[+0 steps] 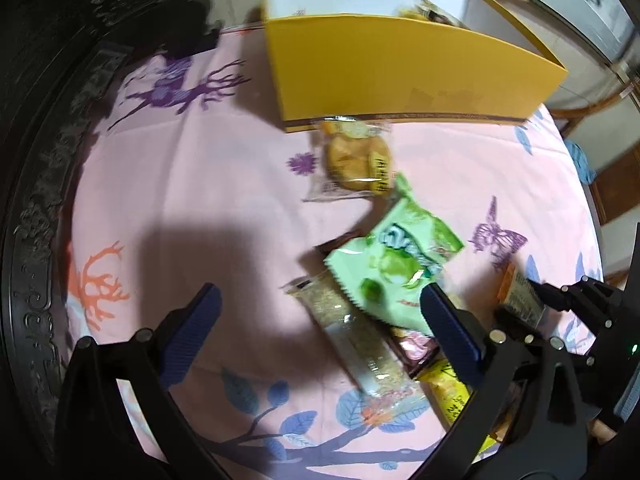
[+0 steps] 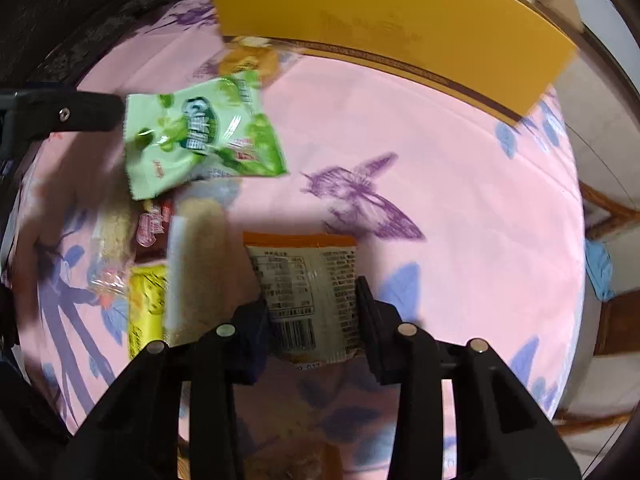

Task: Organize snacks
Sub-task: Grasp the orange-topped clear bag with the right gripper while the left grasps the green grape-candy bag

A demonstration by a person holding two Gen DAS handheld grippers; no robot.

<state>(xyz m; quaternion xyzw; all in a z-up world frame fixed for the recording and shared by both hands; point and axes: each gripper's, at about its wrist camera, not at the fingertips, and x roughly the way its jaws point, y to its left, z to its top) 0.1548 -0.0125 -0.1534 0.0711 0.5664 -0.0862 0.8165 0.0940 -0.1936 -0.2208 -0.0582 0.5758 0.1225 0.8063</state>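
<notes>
My right gripper [image 2: 311,292] is shut on an orange-edged snack packet [image 2: 304,280] with a printed label, its pads pressing both long edges against the pink cloth. The same packet [image 1: 520,300] shows at the right of the left wrist view. My left gripper [image 1: 320,292] is open wide just above the cloth, with a long beige bar packet [image 1: 352,336] lying between its blue pads [image 1: 192,328]. A green packet [image 1: 396,264] lies beside its right finger. A yellow box [image 1: 400,64] stands open behind, a round cake packet [image 1: 356,160] lying in front of it.
A brown-and-pink packet [image 2: 154,224], a yellow packet [image 2: 146,300] and a second beige bar [image 2: 196,264] lie piled left of my right gripper. The pink patterned cloth [image 2: 440,160] covers a round table with a dark carved rim [image 1: 32,240]. A wooden chair [image 2: 608,216] stands at the right.
</notes>
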